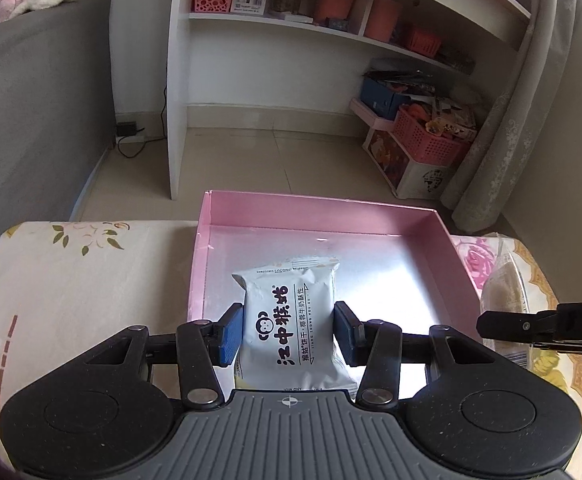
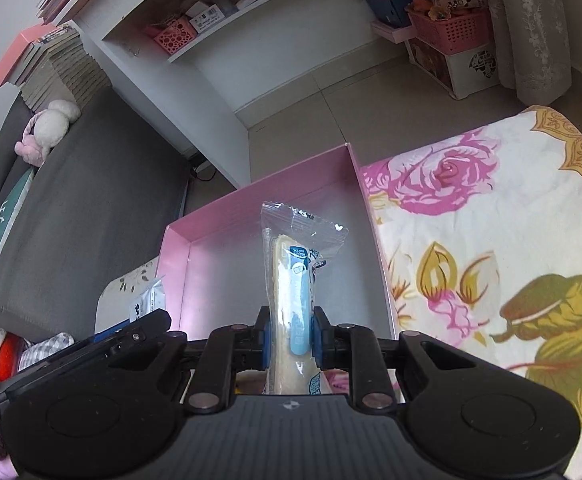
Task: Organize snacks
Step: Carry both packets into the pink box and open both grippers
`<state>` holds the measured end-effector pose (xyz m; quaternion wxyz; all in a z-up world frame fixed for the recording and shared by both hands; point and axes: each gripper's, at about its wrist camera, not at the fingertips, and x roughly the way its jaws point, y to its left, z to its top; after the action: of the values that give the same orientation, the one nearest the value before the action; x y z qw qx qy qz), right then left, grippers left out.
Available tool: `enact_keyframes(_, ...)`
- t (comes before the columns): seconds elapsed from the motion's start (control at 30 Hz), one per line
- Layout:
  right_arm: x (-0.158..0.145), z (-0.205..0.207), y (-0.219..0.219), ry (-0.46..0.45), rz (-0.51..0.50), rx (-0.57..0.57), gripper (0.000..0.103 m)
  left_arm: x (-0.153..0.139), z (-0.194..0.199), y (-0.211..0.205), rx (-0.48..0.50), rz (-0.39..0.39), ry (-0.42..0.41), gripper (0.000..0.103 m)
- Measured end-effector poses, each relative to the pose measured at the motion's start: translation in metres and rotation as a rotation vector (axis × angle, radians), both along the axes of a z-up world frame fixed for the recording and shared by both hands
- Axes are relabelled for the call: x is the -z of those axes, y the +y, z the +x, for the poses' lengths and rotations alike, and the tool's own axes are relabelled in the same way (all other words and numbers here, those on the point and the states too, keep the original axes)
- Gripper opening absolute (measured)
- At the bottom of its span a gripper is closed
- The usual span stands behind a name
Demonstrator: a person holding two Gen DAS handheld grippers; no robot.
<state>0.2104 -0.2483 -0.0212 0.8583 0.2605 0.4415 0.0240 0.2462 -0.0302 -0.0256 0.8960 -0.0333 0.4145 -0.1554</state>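
Left gripper (image 1: 289, 326) fingers pinch white biscuit packet (image 1: 291, 320) over pink box (image 1: 443, 236). Right gripper (image 2: 290, 334) fingers pinch clear-wrapped snack bar (image 2: 291, 280) above same box.

Each black tool (image 1: 289, 328) (image 2: 290, 340) has blue pads, silver rivets, possibly ribbed grey housing.
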Motion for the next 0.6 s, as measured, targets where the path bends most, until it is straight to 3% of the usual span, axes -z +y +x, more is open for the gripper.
enact_keyframes(0.33, 0.020, 0.034, -0.001, 0.006, -0.029, -0.013, 0.014, 0.031, 0.031, -0.009, -0.040, 0.022, 0.003, 0.049)
enact_keyframes(0.4, 0.020, 0.035, 0.000, 0.001, -0.048, -0.018, 0.020, 0.031, 0.030, -0.008, -0.045, 0.020, -0.002, 0.069)
enact_keyframes(0.43, 0.019, 0.034, 0.001, -0.004, -0.060, -0.016, 0.022, 0.031, 0.029, -0.008, -0.048, 0.012, -0.006, 0.085)
enact_keyframes(0.47, 0.018, 0.033, 0.001, -0.009, -0.068, -0.015, 0.031, 0.030, 0.028, -0.008, -0.047, 0.004, -0.010, 0.092)
enact_keyframes(0.53, 0.014, 0.030, 0.000, -0.023, -0.083, -0.001, 0.072, 0.029, 0.025, -0.007, -0.046, 0.002, -0.009, 0.095)
enact_keyframes(0.6, 0.009, 0.025, -0.001, -0.051, -0.078, -0.006, 0.080, 0.027, 0.021, -0.007, -0.044, 0.002, -0.002, 0.099)
